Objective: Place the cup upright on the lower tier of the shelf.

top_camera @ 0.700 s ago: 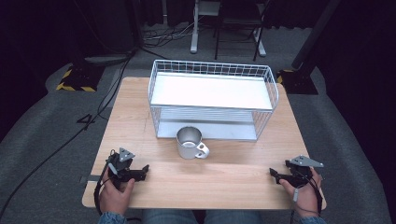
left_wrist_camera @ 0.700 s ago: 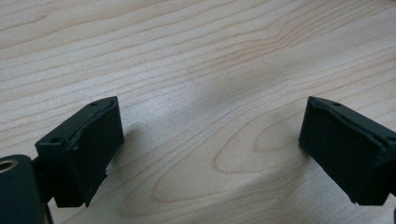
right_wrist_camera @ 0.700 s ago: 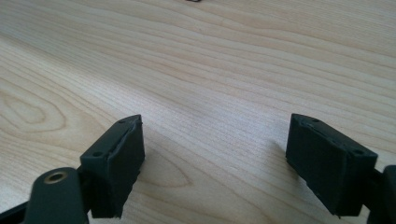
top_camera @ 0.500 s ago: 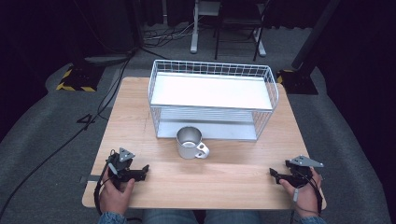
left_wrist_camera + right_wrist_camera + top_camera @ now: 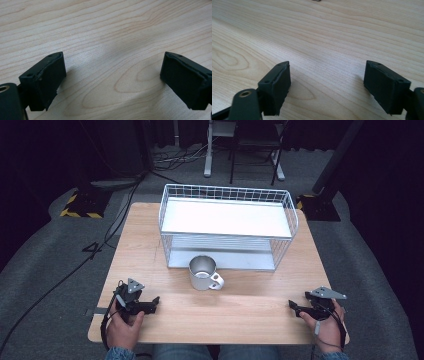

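A metal mug [image 5: 204, 273] with its handle to the right stands upright on the wooden table [image 5: 240, 312], just in front of a white wire basket rack [image 5: 227, 226]. My left gripper [image 5: 154, 304] rests near the front left corner, held by a hand, jaws pointing right. In the left gripper view its jaws [image 5: 113, 80] stand wide apart over bare wood. My right gripper [image 5: 293, 307] rests near the front right corner, pointing left. Its own view shows the gripper [image 5: 327, 85] open, nothing between the jaws.
The rack has a white upper shelf [image 5: 226, 217] and a lower level behind the mug. Cables [image 5: 65, 275] and stand legs [image 5: 242, 150] lie on the grey floor beyond the table's back and left edges.
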Demonstrator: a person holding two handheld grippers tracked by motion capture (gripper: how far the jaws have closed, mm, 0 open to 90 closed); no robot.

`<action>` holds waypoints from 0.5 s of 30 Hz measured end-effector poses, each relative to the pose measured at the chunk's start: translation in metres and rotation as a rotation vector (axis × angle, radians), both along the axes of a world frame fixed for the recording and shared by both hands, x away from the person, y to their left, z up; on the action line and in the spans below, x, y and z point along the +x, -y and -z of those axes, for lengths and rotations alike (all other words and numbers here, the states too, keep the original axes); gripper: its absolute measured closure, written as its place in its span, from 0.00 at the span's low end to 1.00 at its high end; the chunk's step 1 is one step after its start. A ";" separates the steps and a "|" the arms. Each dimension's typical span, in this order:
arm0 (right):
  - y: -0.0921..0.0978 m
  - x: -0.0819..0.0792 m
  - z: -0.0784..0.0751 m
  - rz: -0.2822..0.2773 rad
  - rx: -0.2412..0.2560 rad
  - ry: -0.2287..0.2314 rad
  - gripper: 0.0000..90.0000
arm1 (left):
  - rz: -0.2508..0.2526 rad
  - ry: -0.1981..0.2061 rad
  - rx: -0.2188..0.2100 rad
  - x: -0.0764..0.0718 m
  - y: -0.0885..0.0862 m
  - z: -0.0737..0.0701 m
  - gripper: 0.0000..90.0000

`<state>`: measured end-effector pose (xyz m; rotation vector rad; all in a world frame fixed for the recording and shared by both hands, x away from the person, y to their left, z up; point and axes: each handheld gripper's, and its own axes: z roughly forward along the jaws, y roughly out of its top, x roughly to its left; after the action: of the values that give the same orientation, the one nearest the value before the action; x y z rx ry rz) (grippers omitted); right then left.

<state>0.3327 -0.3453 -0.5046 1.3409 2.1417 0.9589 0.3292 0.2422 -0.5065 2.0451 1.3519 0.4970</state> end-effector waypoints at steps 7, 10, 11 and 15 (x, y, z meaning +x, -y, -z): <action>-0.005 0.000 -0.010 -0.025 0.005 -0.014 0.38 | 0.001 0.000 0.000 0.000 0.000 0.000 0.08; -0.010 -0.001 -0.017 -0.031 0.012 -0.011 0.38 | 0.000 0.000 0.000 0.000 0.000 0.000 0.07; -0.010 -0.001 -0.017 -0.031 0.012 -0.011 0.38 | 0.000 0.000 0.000 0.000 0.000 0.000 0.08; -0.019 -0.003 -0.028 -0.050 0.045 -0.021 0.38 | 0.000 0.000 0.000 0.000 0.000 0.000 0.08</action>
<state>0.3301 -0.3266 -0.4761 1.3292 2.1912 1.0222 0.3293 0.2423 -0.5065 2.0454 1.3513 0.4972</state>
